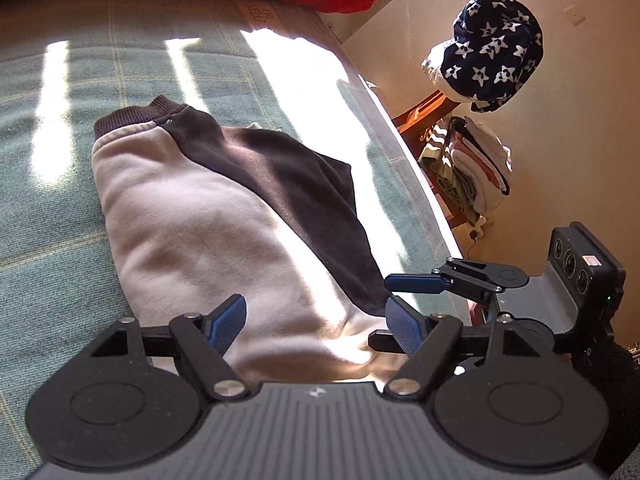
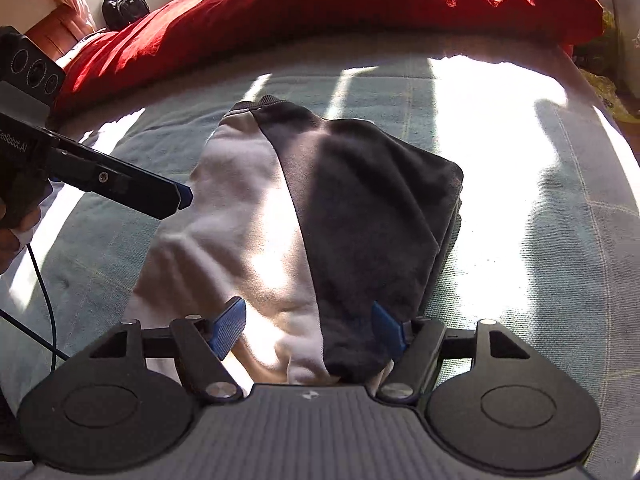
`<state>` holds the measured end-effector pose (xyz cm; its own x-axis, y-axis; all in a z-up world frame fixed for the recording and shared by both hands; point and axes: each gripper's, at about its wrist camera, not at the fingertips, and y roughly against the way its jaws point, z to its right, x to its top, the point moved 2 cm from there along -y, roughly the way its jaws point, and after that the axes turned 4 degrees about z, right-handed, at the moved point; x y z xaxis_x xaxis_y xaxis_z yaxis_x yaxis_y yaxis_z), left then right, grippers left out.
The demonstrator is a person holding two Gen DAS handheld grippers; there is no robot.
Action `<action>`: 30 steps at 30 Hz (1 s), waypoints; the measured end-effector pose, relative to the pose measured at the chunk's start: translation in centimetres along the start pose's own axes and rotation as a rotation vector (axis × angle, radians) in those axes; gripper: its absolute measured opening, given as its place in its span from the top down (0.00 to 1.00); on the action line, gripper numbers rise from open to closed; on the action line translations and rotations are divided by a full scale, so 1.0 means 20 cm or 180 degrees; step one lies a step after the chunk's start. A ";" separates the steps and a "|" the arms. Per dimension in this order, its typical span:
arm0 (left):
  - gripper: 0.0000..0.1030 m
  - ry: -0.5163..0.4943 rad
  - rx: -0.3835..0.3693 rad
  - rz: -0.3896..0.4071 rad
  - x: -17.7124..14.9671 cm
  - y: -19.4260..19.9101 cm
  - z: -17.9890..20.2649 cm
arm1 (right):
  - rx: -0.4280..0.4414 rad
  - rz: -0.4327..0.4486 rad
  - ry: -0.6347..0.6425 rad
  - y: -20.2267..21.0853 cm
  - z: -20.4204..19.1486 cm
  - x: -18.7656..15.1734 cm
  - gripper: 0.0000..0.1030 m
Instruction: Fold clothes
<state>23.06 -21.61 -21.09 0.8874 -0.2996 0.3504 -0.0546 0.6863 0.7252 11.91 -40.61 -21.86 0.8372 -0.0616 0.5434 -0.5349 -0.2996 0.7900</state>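
A folded sweatshirt [image 1: 208,216], pale pink with a dark brown sleeve panel and ribbed brown hem, lies on the green checked bedcover [image 1: 48,208]. It also shows in the right wrist view [image 2: 280,216]. My left gripper [image 1: 316,320] is open, its blue pads either side of the garment's near edge. My right gripper [image 2: 308,328] is open over the near end of the garment, where pink and brown meet. The right gripper also shows in the left wrist view [image 1: 416,284] beside the garment's right corner. The left gripper also shows in the right wrist view [image 2: 180,196] over the garment's left side.
A red duvet [image 2: 320,8] is bunched along the far side of the bed. The bed's right edge [image 1: 404,152] drops to a wooden floor. A star-patterned navy garment [image 1: 492,52] and a stack of folded clothes [image 1: 472,160] sit beyond it.
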 end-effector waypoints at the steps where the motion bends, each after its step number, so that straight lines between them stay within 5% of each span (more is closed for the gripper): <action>1: 0.26 0.0051 0.0059 -0.0043 -0.01 -0.03 -0.02 | -0.0019 -0.0035 -0.0039 -0.02 0.01 0.00 0.24; 11: 0.26 0.0145 0.0262 0.0388 0.13 0.17 -0.03 | -0.0103 -0.0256 -0.0392 -0.06 0.10 0.01 0.18; 17: 0.25 0.0662 0.0342 0.0574 0.11 0.20 -0.18 | -0.0058 -0.0186 -0.0450 -0.04 0.09 0.03 0.16; 22: 0.22 0.1090 0.0269 0.0603 0.05 0.18 -0.28 | 0.0063 -0.0128 -0.0640 -0.03 0.11 0.03 0.15; 30: 0.19 0.1216 0.0236 0.0516 -0.01 0.14 -0.35 | 0.0190 0.0073 -0.1214 0.02 0.30 0.03 0.06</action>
<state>25.91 -14.93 -23.34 0.9698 0.0852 0.2285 -0.2279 0.6506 0.7244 12.91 -46.51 -22.94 0.8134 -0.4152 0.4074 -0.5558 -0.3484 0.7548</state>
